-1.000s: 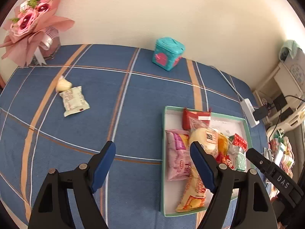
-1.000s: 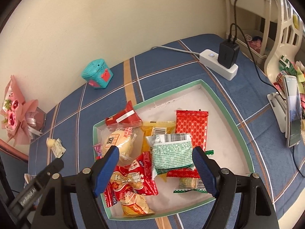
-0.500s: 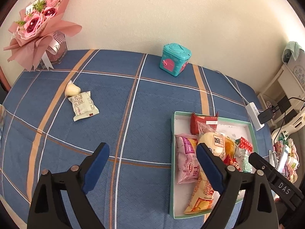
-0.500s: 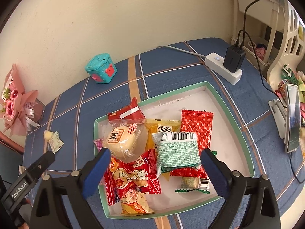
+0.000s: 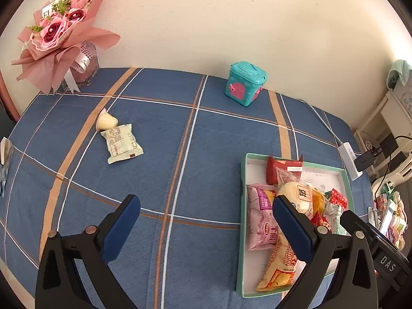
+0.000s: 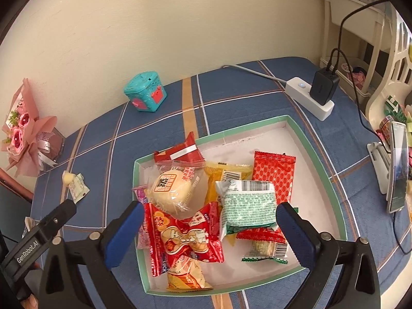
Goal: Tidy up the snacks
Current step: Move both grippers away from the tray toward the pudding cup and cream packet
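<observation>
Nearest the lens in each wrist view, the gripper arms run off the bottom edge, so the hands that carry them cannot be seen. In the tray (image 6: 306, 139) the snacks lie heaped, and several are half buried: a pink packet (image 5: 260, 221) shows only a sliver from the right wrist view, a yellow packet (image 6: 226, 172) sits under the green-and-white packet (image 6: 247, 203), and a small green-edged wrapper (image 6: 265, 251) near the tray's front edge is too crumpled to read. At the tabletop's left edge a pale object is cut off by the frame and cannot be identified.

The right gripper (image 6: 209, 234) hovers over the front half of the tray with its jaws opening, blue pads wide apart and touching nothing; the red candy bag (image 6: 185, 234) and the green-and-white packet lie below the gap. The left gripper (image 5: 206, 229) hangs over bare blue plaid tablecloth (image 5: 180, 134) beside the tray's left wall, jaws likewise opening, nothing between them.

Farther back in the tray a round bun in clear wrap (image 6: 177, 188) leans on a red packet (image 6: 180, 152); another red foil packet (image 6: 273, 172) lies flat beside them. Outside the tray, toward the tabletop's left edge, a pale green packet (image 5: 122, 143) touches a small jelly cup (image 5: 106, 122). At the far edge stand a teal toy box (image 5: 244, 83) and, in the far left corner, a pink bouquet (image 5: 59, 36). A power strip (image 6: 307, 97) lies by the far right corner.
</observation>
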Motion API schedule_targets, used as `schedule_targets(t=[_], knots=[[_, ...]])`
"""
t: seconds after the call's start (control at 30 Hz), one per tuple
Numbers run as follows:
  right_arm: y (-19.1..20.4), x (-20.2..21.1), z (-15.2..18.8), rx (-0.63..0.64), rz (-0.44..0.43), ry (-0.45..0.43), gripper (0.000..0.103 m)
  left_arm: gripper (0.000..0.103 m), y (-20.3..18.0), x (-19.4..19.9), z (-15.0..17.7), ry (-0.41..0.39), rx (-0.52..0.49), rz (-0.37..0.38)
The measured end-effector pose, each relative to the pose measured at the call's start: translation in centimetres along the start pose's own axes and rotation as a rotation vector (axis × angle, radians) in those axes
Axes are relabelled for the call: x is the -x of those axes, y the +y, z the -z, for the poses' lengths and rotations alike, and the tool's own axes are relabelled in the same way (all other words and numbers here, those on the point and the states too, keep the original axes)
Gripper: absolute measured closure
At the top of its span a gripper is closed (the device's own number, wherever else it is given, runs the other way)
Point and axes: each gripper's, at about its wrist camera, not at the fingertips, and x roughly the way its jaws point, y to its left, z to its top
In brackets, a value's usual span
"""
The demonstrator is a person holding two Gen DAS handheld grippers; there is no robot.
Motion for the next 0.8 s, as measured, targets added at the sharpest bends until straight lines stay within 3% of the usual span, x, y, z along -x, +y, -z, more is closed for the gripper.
schedule_targets(t=[0.2,0.6,0.8], knots=[[2.0,-0.3,0.6,0.066,-0.006,0.016,0.000,0.001,1.7,-0.2,-0.1,0.026,-0.012,-0.036],[7.7,0.1,1.9,0.227,-0.045,0.004,0.000,0.001,8.5,1.2,-0.5,0.005,0.096,-0.119],[10.8,-0.1,3.0,0.299,-0.063,0.014,0.000,0.001,11.5,1.9,-0.7,-0.018,0.154,-0.110]])
